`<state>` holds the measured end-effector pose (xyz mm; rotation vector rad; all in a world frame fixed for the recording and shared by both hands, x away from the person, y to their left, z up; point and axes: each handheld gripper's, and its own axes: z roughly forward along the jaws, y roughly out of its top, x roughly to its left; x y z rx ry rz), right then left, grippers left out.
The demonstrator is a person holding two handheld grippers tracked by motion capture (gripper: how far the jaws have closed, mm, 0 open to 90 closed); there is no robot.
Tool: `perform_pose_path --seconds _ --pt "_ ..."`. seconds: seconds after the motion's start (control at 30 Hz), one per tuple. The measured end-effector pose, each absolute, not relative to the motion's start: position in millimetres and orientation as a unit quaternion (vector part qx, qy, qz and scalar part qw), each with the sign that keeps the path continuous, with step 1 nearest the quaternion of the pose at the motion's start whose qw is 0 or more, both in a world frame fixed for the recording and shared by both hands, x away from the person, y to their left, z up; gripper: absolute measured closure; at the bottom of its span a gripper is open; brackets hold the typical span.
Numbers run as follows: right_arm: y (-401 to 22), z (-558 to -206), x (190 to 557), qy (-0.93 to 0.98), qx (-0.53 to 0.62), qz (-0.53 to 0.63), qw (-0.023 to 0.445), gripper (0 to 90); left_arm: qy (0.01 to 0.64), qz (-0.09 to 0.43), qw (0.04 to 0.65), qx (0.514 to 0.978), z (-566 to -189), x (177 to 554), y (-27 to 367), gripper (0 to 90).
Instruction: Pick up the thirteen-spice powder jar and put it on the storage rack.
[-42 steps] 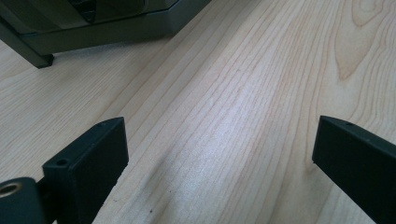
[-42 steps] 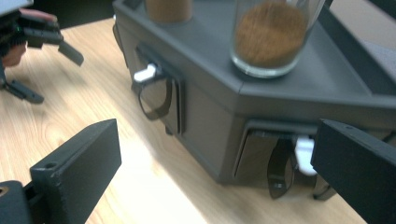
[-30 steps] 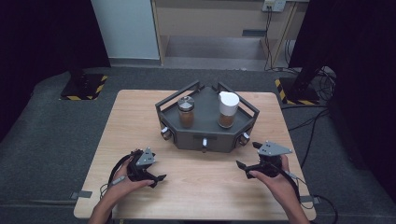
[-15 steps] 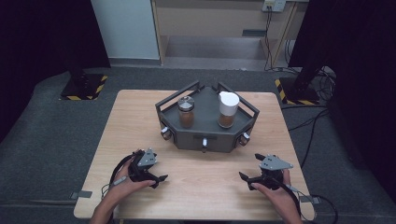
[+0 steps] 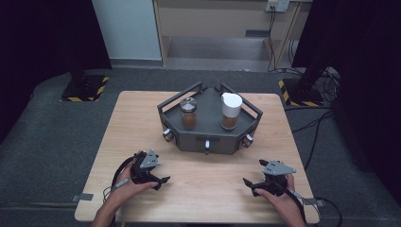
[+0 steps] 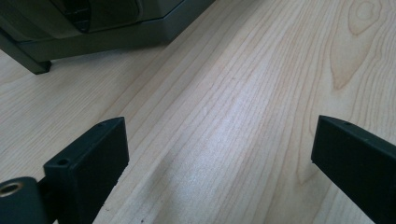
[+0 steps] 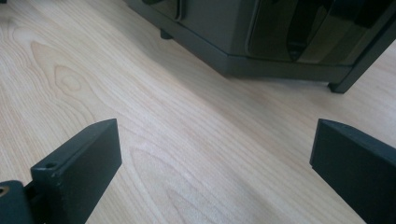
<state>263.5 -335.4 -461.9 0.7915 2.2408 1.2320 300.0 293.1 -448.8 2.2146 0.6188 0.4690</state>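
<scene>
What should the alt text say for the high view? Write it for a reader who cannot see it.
A person's hands rest a left gripper and a right gripper, both open, on a wooden table near its front edge. Behind them a dark tray holds a metal-lidded jar and a white-lidded jar.

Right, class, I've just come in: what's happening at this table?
A person holds a two-jaw gripper in each hand, low over the near edge of the wooden table. The left gripper and right gripper are both open and hold nothing. Beyond them sits a dark tray with two jars, one with a metal lid and one white-capped, both untouched.
</scene>
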Motion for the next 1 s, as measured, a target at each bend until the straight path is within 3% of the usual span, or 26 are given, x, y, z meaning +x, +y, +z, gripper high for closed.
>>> perform_pose_path --seconds 1.0 --pt "-340.2 -466.1 263.1 0.811 0.316 0.431 0.238 2.7 0.247 0.191 0.380 0.871 -452.0 299.9 291.7 3.5"
